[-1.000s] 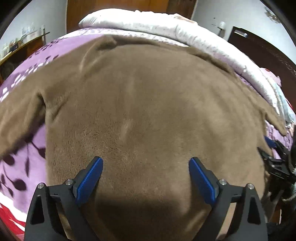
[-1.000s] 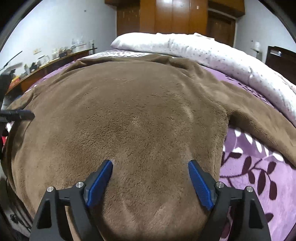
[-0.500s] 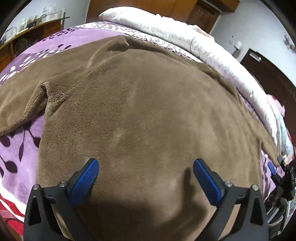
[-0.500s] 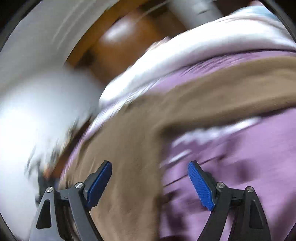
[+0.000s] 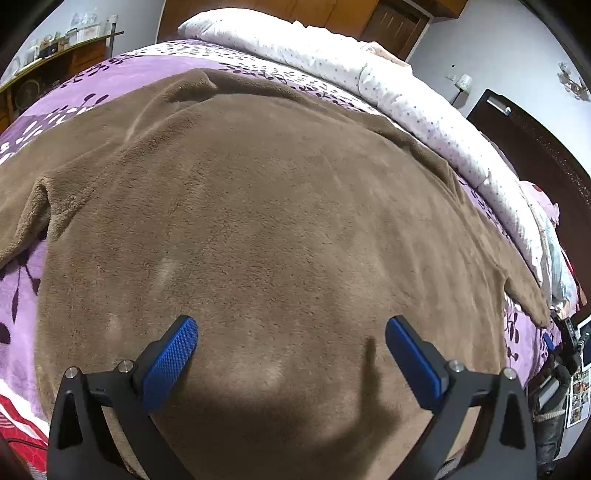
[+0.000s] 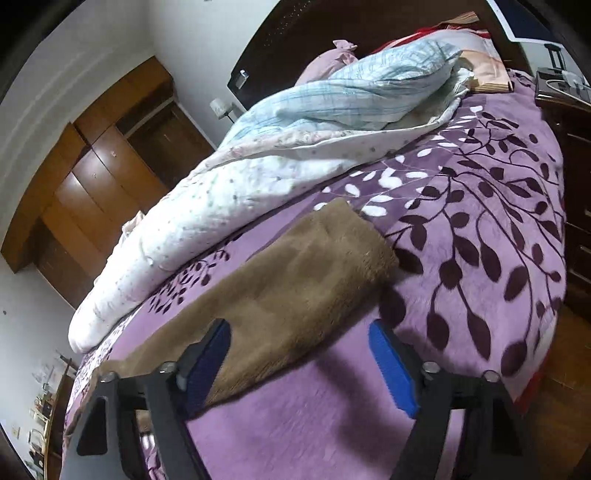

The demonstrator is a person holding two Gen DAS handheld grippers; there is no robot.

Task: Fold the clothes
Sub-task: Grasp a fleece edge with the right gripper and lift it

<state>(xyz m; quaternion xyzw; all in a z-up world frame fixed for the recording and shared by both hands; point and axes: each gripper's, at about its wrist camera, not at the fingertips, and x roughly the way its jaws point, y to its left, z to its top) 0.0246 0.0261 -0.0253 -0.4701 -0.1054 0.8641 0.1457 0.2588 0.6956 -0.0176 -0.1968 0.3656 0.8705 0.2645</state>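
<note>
A brown fleece garment (image 5: 266, 206) lies spread flat on the purple bedspread (image 5: 74, 85), sleeves out to both sides. My left gripper (image 5: 291, 350) is open and empty, hovering over the garment's near hem. In the right wrist view the garment's right sleeve (image 6: 295, 273) lies stretched across the bedspread (image 6: 480, 206), its cuff end pointing away. My right gripper (image 6: 299, 354) is open and empty, tilted, just above the sleeve with the sleeve's near edge between the blue pads (image 6: 391, 369).
A rolled white dotted quilt (image 5: 388, 92) lies along the far side of the bed, also showing in the right wrist view (image 6: 207, 229), with a blue checked pillow (image 6: 362, 96) by the dark headboard (image 6: 332, 33). A nightstand (image 6: 569, 122) stands beside the bed. Wooden wardrobes (image 6: 110, 155) line the wall.
My right gripper has swung away from the garment's body to the right sleeve and tilted. My left gripper has shifted slightly over the hem, still open.
</note>
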